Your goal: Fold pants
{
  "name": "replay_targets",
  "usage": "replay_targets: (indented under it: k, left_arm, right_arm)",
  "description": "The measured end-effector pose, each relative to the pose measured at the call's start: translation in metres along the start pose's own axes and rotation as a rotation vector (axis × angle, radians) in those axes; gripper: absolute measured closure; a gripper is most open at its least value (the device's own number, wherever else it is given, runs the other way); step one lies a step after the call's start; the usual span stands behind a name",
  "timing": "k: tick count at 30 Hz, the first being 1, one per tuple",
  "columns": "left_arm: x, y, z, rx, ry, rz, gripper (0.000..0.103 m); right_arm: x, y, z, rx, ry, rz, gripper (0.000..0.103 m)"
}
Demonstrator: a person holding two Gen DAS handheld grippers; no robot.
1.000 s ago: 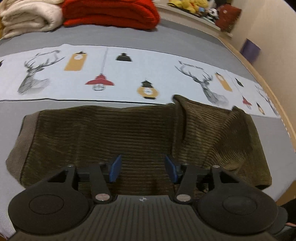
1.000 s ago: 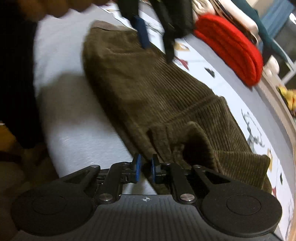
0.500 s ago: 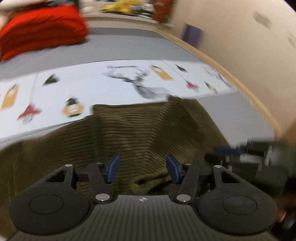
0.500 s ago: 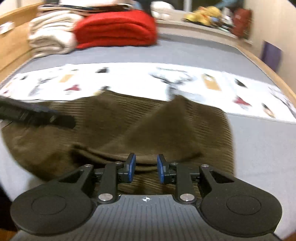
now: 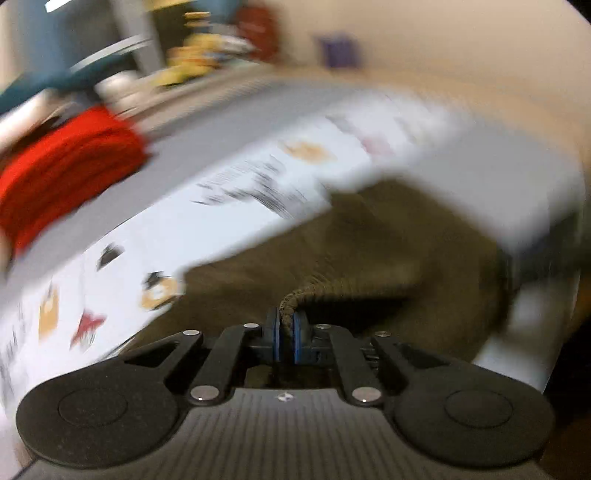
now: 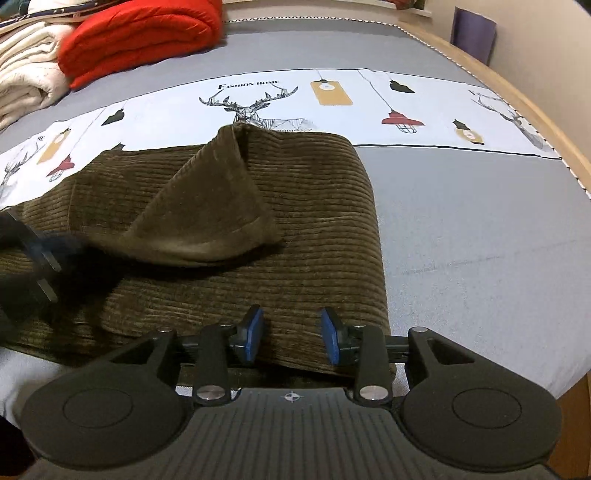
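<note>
On the bed, the pants lie half-folded at its near edge. The left claw pinches a loose flap; the right claw, just opening, hangs empty. A thin pinch may slip, unfolding them.

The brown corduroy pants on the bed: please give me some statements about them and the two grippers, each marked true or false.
1. The left gripper is shut on a fold of the pants. True.
2. The right gripper clamps the pants. False: it is open, nothing between its pads; its jaws have just been opening.
3. A red blanket lies on the pants. False: it lies apart, at the far end of the bed.
4. One corner of the pants is lifted and folded over. True.
</note>
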State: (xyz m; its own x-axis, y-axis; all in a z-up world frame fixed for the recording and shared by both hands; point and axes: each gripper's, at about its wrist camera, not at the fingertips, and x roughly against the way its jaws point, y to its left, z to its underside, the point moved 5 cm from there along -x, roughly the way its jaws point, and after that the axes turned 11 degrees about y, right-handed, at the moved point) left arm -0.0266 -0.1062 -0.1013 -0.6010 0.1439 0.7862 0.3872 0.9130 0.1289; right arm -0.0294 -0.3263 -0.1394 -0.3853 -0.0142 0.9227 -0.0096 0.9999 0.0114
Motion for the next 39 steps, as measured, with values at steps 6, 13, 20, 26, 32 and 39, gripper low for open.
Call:
replay_targets:
  k: [6, 13, 20, 26, 32, 39]
  left_arm:
    - [-0.003, 0.086, 0.040, 0.498, 0.212, 0.131, 0.096]
    - [-0.029, 0.097, 0.041, 0.591, 0.268, 0.221, 0.049]
    - [-0.043, 0.030, 0.017, 0.363, 0.259, 0.419, 0.039]
    - [-0.084, 0.014, 0.013, 0.355, 0.267, 0.337, 0.030]
    - [-0.084, 0.024, 0.002, 0.406, 0.246, 0.446, 0.095]
    - [-0.042, 0.147, 0.007, 0.927, -0.044, 0.260, 0.049]
  right_arm:
    - [0.000, 0.001, -0.005, -0.024, 0.001, -0.006, 0.063]
    - [0.000, -0.005, -0.003, -0.063, 0.017, -0.006, 0.062]
    - [-0.002, -0.001, -0.001, -0.035, 0.022, 0.001, 0.058]
    - [-0.003, 0.001, -0.001, -0.024, 0.021, -0.004, 0.057]
    - [-0.004, 0.002, 0.000, -0.005, 0.024, -0.001, 0.057]
    - [-0.008, 0.004, 0.001, 0.020, 0.042, 0.011, 0.057]
